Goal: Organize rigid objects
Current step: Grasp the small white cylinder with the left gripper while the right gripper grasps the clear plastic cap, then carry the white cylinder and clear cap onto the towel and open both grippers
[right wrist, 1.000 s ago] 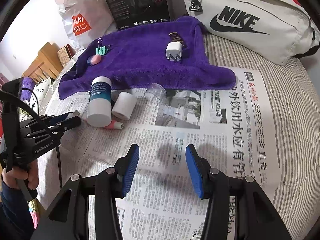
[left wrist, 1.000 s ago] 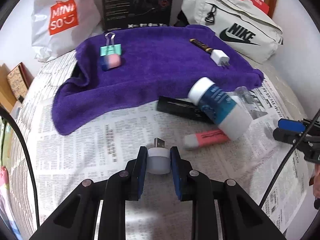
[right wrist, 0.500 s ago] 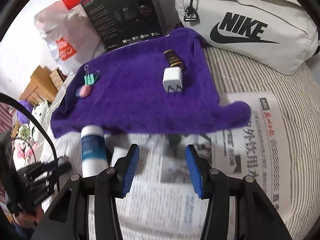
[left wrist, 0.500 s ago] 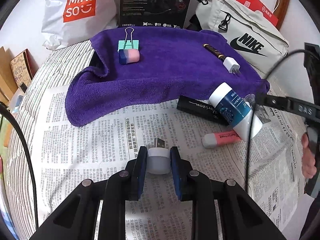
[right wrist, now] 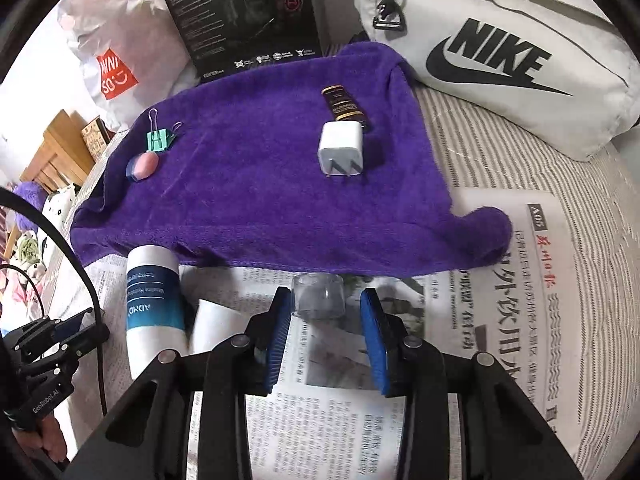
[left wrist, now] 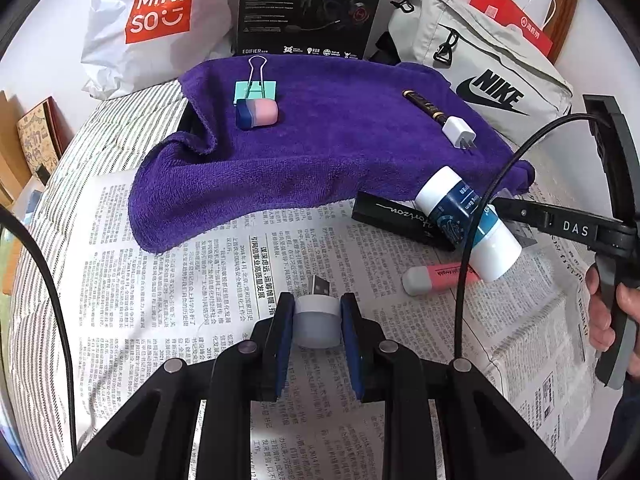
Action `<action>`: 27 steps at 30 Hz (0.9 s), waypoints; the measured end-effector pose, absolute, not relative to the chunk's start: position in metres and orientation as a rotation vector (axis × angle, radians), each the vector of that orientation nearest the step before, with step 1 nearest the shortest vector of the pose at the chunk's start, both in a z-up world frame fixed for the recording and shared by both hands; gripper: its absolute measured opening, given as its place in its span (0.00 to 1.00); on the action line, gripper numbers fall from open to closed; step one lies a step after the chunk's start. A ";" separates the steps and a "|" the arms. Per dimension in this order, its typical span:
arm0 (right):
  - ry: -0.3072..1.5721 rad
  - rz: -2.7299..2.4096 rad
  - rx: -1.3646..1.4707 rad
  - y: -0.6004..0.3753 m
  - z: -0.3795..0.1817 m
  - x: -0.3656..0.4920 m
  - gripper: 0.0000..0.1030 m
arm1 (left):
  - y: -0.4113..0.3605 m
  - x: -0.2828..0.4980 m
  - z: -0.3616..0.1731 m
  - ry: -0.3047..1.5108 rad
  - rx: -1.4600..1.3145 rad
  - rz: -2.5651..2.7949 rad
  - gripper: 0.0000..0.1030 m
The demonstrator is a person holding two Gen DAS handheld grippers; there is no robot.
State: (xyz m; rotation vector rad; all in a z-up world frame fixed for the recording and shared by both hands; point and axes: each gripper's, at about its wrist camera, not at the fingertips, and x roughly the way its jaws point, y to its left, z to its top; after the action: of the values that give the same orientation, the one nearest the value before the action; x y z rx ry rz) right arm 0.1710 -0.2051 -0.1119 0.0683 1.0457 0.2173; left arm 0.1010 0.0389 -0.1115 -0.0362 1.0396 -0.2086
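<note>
My left gripper [left wrist: 316,320] is shut on a small white USB light [left wrist: 316,314] above the newspaper [left wrist: 180,280]. My right gripper [right wrist: 325,314] has a clear plastic cap [right wrist: 318,294] between its closing jaws, and a gap still shows at the right pad. The cap lies on the newspaper at the near edge of the purple towel [right wrist: 260,184]. On the towel lie a mint binder clip [left wrist: 255,90], a pink-and-blue eraser [left wrist: 256,114], a white charger [right wrist: 341,151] and a dark tube [right wrist: 344,104]. A white-and-blue bottle [right wrist: 154,300] lies left of the right gripper.
A black slim box [left wrist: 396,220] and a pink highlighter [left wrist: 436,278] lie by the bottle [left wrist: 464,224]. A Miniso bag [left wrist: 156,20], a black carton [left wrist: 308,4] and a Nike bag [right wrist: 500,52] stand behind the towel. A striped sheet [right wrist: 592,184] lies under the newspaper.
My right gripper has moved forward to the towel's near edge, the clear cap has come between its jaws, and they have narrowed. The left gripper keeps hold of the USB light.
</note>
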 end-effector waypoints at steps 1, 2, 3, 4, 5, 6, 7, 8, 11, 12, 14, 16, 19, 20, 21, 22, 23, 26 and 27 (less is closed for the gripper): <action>1.045 0.216 0.067 -0.207 -0.112 0.172 0.36 | 0.039 0.101 -0.111 1.040 -0.036 -0.208 0.22; 1.043 0.216 0.068 -0.207 -0.112 0.172 0.36 | 0.039 0.101 -0.111 1.039 -0.036 -0.209 0.22; 1.043 0.218 0.066 -0.207 -0.113 0.173 0.36 | 0.039 0.101 -0.111 1.038 -0.038 -0.209 0.22; 1.042 0.220 0.061 -0.206 -0.113 0.174 0.36 | 0.039 0.101 -0.111 1.039 -0.039 -0.210 0.22; 1.038 0.225 0.053 -0.204 -0.112 0.174 0.36 | 0.039 0.102 -0.111 1.039 -0.039 -0.210 0.22; 1.036 0.231 0.049 -0.203 -0.113 0.174 0.35 | 0.039 0.101 -0.111 1.039 -0.040 -0.209 0.22; 1.035 0.238 0.045 -0.202 -0.113 0.175 0.32 | 0.039 0.102 -0.111 1.039 -0.040 -0.209 0.22; 1.033 0.244 0.040 -0.200 -0.114 0.175 0.28 | 0.039 0.102 -0.111 1.040 -0.040 -0.207 0.22; 1.021 0.251 0.026 -0.199 -0.114 0.176 0.28 | 0.038 0.102 -0.111 1.040 -0.041 -0.200 0.22; 1.020 0.253 0.025 -0.198 -0.114 0.176 0.28 | 0.037 0.102 -0.112 1.039 -0.039 -0.198 0.22; 1.023 0.261 0.025 -0.199 -0.113 0.176 0.28 | 0.037 0.102 -0.112 1.037 -0.037 -0.198 0.22; 1.026 0.271 0.025 -0.200 -0.111 0.173 0.28 | 0.039 0.102 -0.111 1.039 -0.048 -0.201 0.22; 1.012 0.275 0.007 -0.202 -0.104 0.166 0.28 | 0.044 0.102 -0.109 1.043 -0.064 -0.197 0.22; 1.009 0.280 0.004 -0.204 -0.101 0.163 0.28 | 0.045 0.102 -0.108 1.043 -0.066 -0.193 0.22; 1.006 0.282 0.001 -0.205 -0.099 0.160 0.28 | 0.047 0.102 -0.106 1.043 -0.068 -0.191 0.22; 1.003 0.285 -0.001 -0.205 -0.097 0.158 0.28 | 0.048 0.101 -0.104 1.043 -0.072 -0.189 0.22; 1.001 0.289 -0.003 -0.206 -0.095 0.156 0.28 | 0.049 0.101 -0.103 1.043 -0.076 -0.188 0.22; 0.998 0.298 0.002 -0.208 -0.090 0.151 0.28 | 0.051 0.102 -0.097 1.040 -0.088 -0.187 0.22; 0.998 0.304 0.007 -0.209 -0.089 0.150 0.28 | 0.051 0.102 -0.095 1.038 -0.088 -0.187 0.22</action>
State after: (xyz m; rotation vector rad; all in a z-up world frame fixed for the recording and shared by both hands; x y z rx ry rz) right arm 0.1505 -0.2090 -0.0887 0.0071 0.9976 0.3035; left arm 0.1018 0.0512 -0.0947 -0.0882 1.0376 -0.1874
